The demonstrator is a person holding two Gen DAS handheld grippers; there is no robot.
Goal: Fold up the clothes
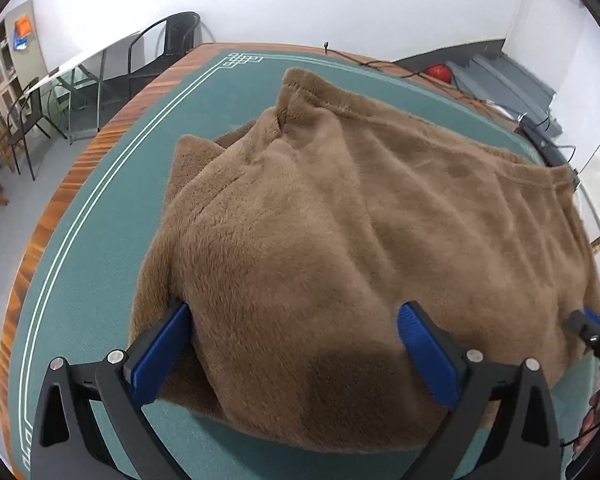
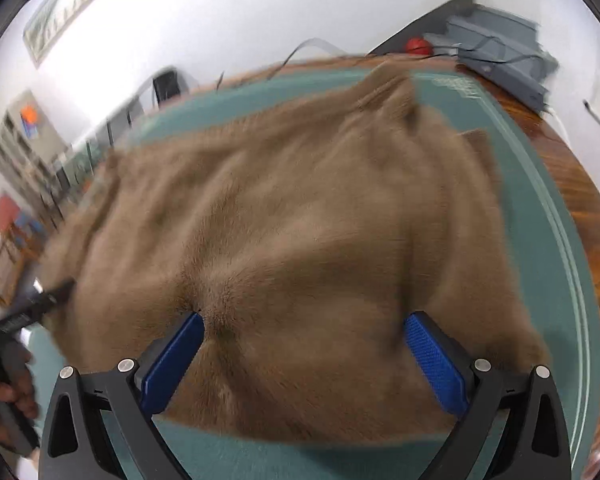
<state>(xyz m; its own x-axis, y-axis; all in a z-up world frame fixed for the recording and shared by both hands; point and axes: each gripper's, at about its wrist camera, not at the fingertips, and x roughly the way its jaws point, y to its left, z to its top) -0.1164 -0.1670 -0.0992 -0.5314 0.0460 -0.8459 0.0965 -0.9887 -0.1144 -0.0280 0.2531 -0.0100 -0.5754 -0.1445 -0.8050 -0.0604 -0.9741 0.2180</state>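
Garment: a brown fleece piece (image 1: 340, 240) lies spread on the green table mat (image 1: 112, 216), bunched and partly doubled at its far end, where a stitched hem (image 1: 320, 96) stands up in a ridge.

Left gripper (image 1: 296, 344): fingers spread wide, the blue pads (image 1: 160, 356) straddling the near edge of the fleece; the left-hand pad is tucked against a fold of cloth, the other rests on top. Nothing is pinched.

Right gripper (image 2: 304, 356): likewise spread, one pad (image 2: 172, 360) pressing into a puckered dimple in the pile, the other lying on the cloth farther along the same near edge. No grip yet.

View: the right wrist picture is smeared with motion, so I can't say for sure whether that dimple is a gathered edge or just a dent in the surface.

Step in hand, as I read it: taking hold of the near edge at two points, ready to carry it over.

How to do it well: get each lower finger under the hem, not just into the fluff, then close on both layers if the edge is doubled. Keep the two holds well apart and level so the edge lifts straight.

Risk: thick pile slips; a shallow pinch could drop a corner midway.

Far end: smooth that bunched ridge before folding onto it, or the fold will sit lumpy.
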